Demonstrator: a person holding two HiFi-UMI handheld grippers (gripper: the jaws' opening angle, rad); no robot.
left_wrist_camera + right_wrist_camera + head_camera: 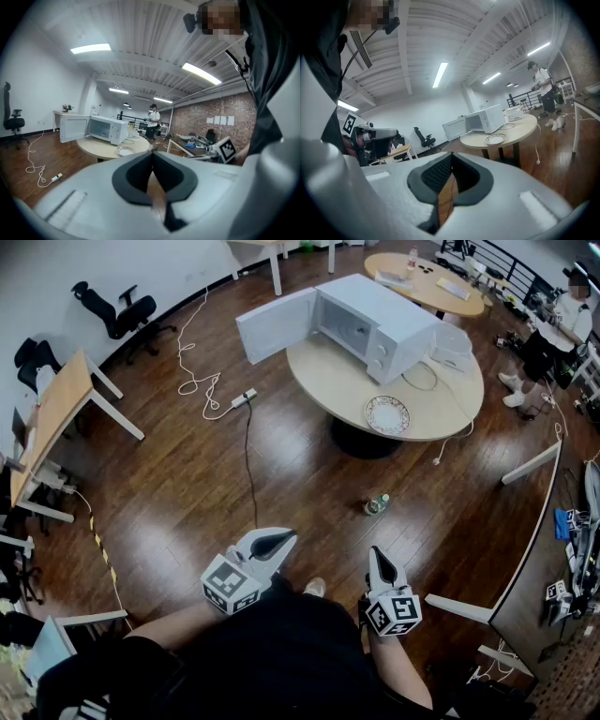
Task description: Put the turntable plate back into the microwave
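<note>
The microwave stands on the far round table with its door swung wide to the left, so the cavity is ready to receive; the turntable plate lies flat at the table's near edge, just in front of the oven and apart from it, not yet picked up; the person stands well back on the wood floor, so both tongs sit close to the body, aimed towards the table and slightly down, probably for the walk over. The left gripper has its jaws pressed together with nothing between them; the right gripper is likewise closed tip to tip and empty; both must spread before taking the plate's rim.
</note>
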